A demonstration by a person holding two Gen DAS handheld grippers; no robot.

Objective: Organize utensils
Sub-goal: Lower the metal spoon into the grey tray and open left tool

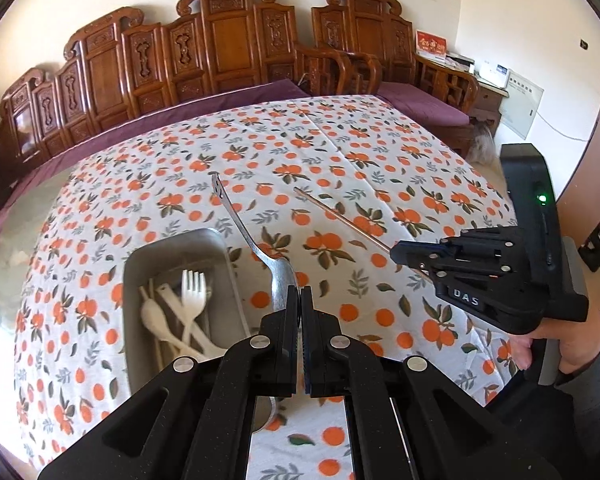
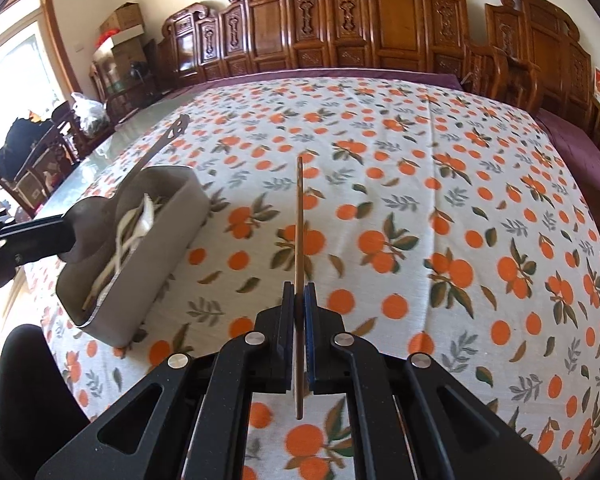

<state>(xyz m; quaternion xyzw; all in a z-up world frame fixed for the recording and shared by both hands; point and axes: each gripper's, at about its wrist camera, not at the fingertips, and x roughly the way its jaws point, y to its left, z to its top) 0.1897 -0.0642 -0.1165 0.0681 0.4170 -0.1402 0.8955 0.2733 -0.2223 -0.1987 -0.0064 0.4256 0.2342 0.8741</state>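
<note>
My left gripper point(image 1: 300, 294) is shut on a metal spoon point(image 1: 256, 248), gripped at the bowl, handle pointing away over the table; it also shows in the right wrist view point(image 2: 96, 220) beside the tray. My right gripper point(image 2: 299, 292) is shut on a brown chopstick point(image 2: 299, 220) that points forward above the cloth; the chopstick also shows in the left wrist view point(image 1: 340, 218), held by the right gripper point(image 1: 396, 254). A grey tray point(image 1: 216, 240) point(image 2: 180, 216) holds a white plastic fork point(image 1: 192, 292), a white spoon point(image 1: 156, 320) and chopsticks.
The table carries an orange-print cloth point(image 1: 360, 152). Carved wooden benches point(image 1: 228, 40) with purple cushions stand behind it. Chairs and a bag point(image 2: 88, 114) stand at the far left in the right wrist view.
</note>
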